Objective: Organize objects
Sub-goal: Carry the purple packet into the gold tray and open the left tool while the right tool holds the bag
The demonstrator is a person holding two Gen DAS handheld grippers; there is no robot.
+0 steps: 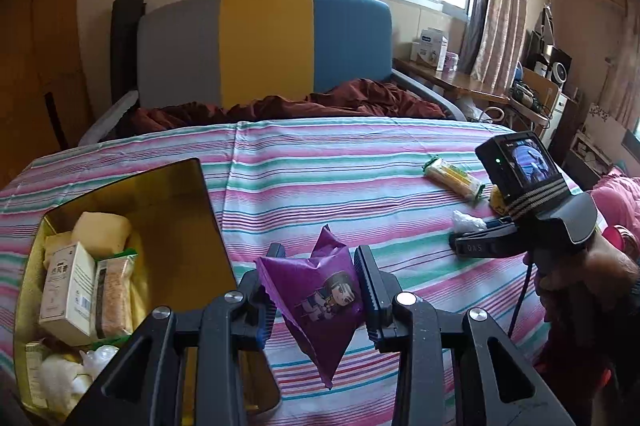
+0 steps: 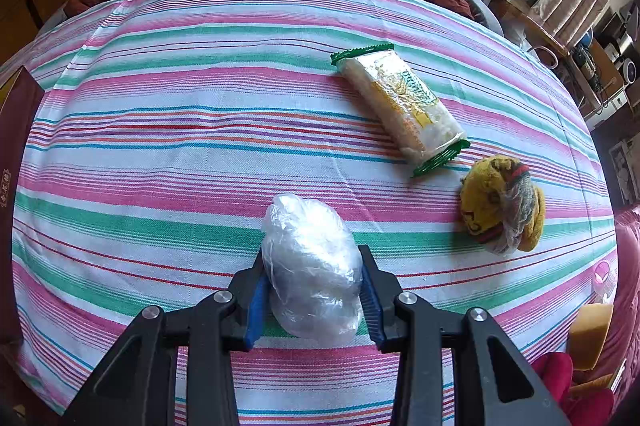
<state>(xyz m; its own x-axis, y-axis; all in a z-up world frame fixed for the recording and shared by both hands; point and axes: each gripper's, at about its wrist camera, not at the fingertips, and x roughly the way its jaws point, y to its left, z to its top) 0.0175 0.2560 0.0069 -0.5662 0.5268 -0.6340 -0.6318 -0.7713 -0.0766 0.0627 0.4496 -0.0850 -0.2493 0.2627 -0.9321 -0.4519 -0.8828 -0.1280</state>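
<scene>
My left gripper (image 1: 316,286) is shut on a purple snack packet (image 1: 316,302) with a cartoon figure, held above the striped cloth just right of the open gold box (image 1: 180,210). The box holds several packets and a small white carton (image 1: 68,290). In the right wrist view my right gripper (image 2: 312,290) is shut on a white bundle wrapped in clear plastic (image 2: 312,266) that rests on the cloth. In the left wrist view the right gripper (image 1: 460,246) shows at the right, held by a hand (image 1: 580,274). A green-ended cracker packet (image 2: 400,106) and a yellow rolled cloth (image 2: 500,202) lie beyond.
The striped cloth (image 2: 160,146) covers the whole work surface. A dark red blanket (image 1: 280,106) and a grey, yellow and blue headboard (image 1: 264,46) stand behind it. A desk with boxes (image 1: 432,50) is at the far right. A yellow block (image 2: 588,334) lies at the right edge.
</scene>
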